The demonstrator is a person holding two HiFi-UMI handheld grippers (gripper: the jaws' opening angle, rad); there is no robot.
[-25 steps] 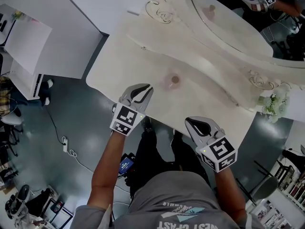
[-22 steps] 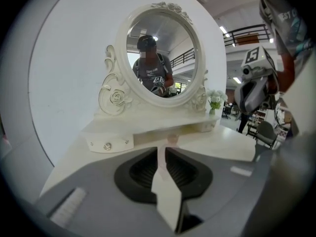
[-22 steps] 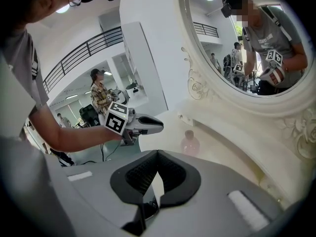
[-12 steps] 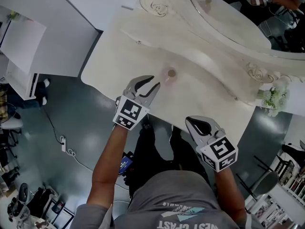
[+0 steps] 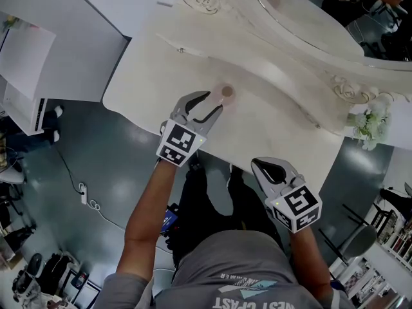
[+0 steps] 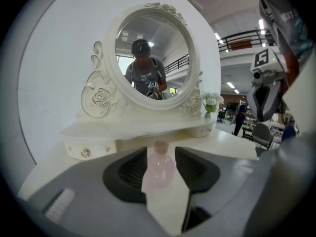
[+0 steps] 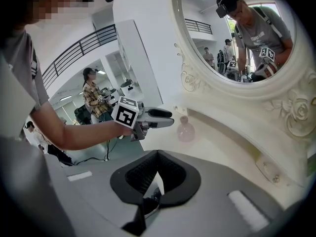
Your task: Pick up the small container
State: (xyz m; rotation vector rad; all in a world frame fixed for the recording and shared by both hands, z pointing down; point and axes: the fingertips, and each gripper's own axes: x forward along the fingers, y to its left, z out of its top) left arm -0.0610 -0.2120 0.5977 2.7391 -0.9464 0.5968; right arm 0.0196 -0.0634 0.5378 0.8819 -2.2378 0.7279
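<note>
The small container (image 5: 226, 93) is a pale pink, translucent bottle with a round belly and a short capped neck. It stands upright on the dressing table (image 5: 154, 76), about midway across its top.

**Open table in front, shelf close behind**

You have bare table (image 5: 270, 134) to the left, right and front of the small container (image 5: 226, 93). Near behind it rises the mirror's drawer shelf (image 5: 257, 50), which blocks any pass from the back. Your left gripper (image 5: 214, 102) fills the front lane. Its jaws have just been opening and stand apart, with the container just off their tips. The flowers (image 5: 368, 124) stand well apart at the right. Your right gripper (image 5: 259, 165), jaws together, hangs at the table's front edge, clear of that lane.
</note>
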